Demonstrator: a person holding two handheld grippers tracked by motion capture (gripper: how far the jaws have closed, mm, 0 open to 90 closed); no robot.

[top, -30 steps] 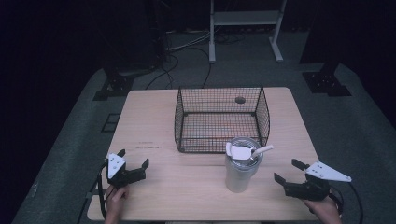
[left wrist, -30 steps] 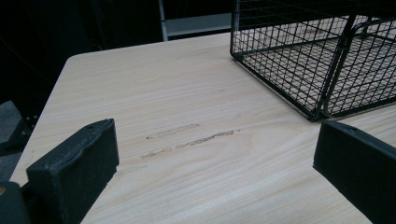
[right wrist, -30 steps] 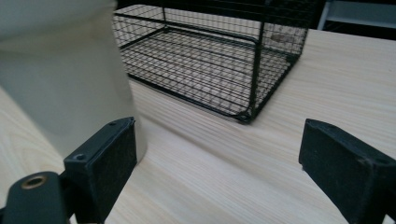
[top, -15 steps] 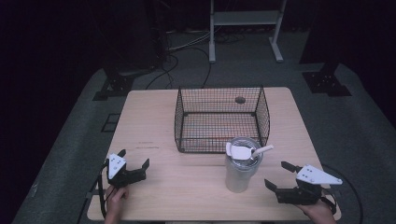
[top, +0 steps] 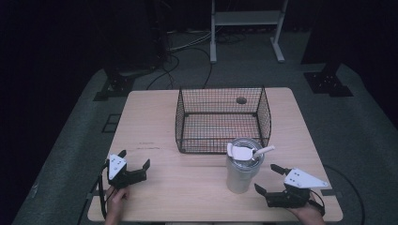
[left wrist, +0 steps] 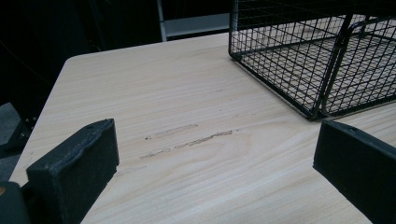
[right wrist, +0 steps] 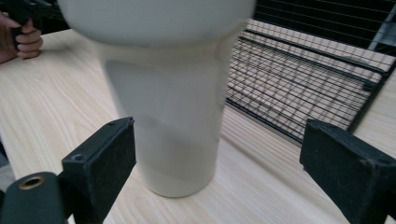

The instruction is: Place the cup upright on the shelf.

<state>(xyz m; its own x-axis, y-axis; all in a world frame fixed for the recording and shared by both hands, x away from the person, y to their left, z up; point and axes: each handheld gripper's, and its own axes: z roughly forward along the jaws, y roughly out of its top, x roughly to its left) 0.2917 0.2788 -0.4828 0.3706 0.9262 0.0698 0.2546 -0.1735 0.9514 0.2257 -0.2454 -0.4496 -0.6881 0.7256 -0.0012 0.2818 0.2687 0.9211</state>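
A pale tumbler (top: pixel 240 174) with a lid and a white straw (top: pixel 264 151) stands upright on the wooden table (top: pixel 187 187), just in front of a black wire basket (top: pixel 220 119). My right gripper (top: pixel 272 177) is open at the table's front right, its jaws pointing at the tumbler (right wrist: pixel 163 102) from close by, without touching it. My left gripper (top: pixel 135 158) is open near the front left edge with nothing between its jaws. In the left gripper view the jaws frame bare tabletop (left wrist: pixel 187 140), and the basket's corner (left wrist: pixel 322 60) lies ahead to the right.
The wire basket (right wrist: pixel 308 74) is open-topped and has only a small dark round thing (top: pixel 241 100) showing at its far side. A person's hand (right wrist: pixel 23 39) holds the left gripper beyond the tumbler. A metal stand (top: pixel 244 28) and cables lie on the floor behind the table.
My right gripper has moved left and slightly toward the tumbler, closing the distance to it. The left gripper has stayed put.
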